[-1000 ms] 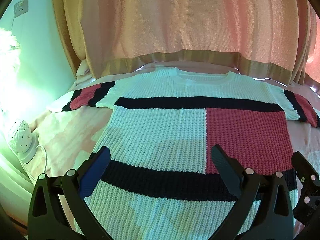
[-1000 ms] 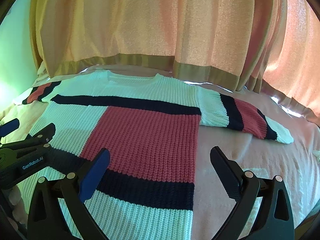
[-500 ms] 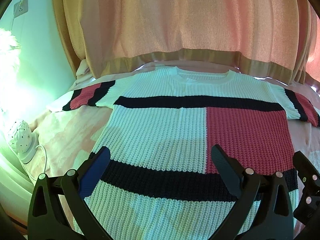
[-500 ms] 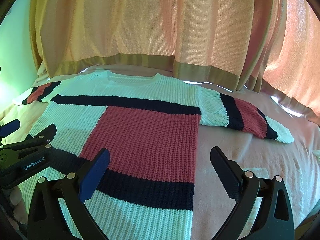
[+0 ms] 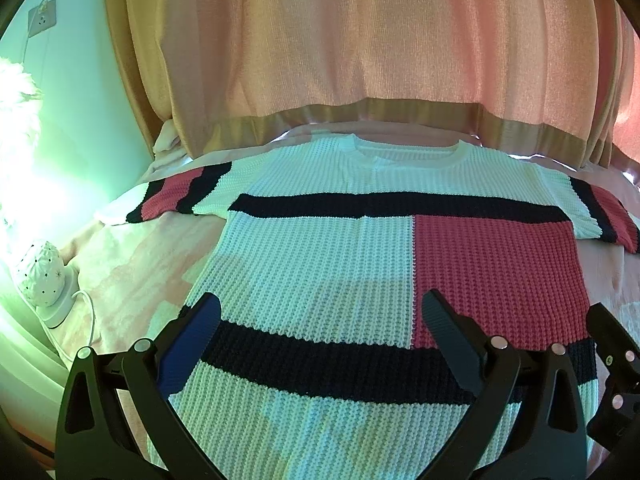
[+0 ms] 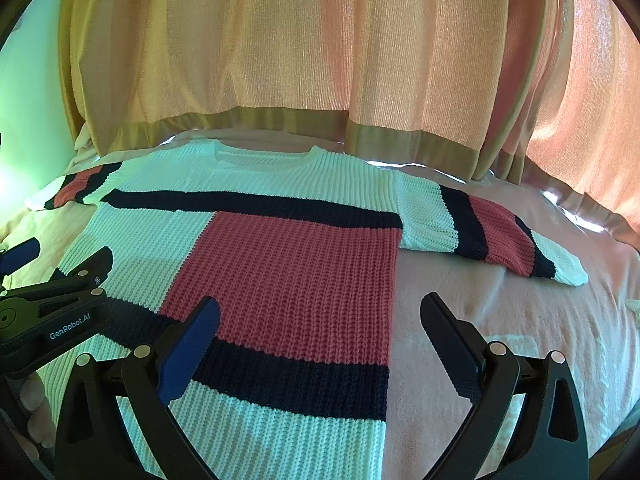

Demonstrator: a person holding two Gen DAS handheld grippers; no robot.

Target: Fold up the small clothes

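A knitted sweater [image 5: 320, 264] in white, black and red blocks lies flat on the pink bed cover, neck toward the curtain, both sleeves spread sideways. My left gripper [image 5: 320, 320] hovers open over its lower white half, nothing between the fingers. My right gripper [image 6: 320, 320] stands open above the sweater [image 6: 288, 272] near its lower right edge, one finger over the red block, the other over bare cover. The right sleeve [image 6: 492, 236] lies out to the right. The left gripper [image 6: 56, 304] shows at the left of the right wrist view.
A pink bed cover [image 6: 500, 320] lies under everything. An orange curtain [image 5: 360, 60] hangs along the far side. A white dotted lamp [image 5: 44, 276] with a cable stands at the left edge, by a green wall with a socket [image 5: 42, 16].
Both grippers have drifted slightly; the sweater lies as before and both stay open.
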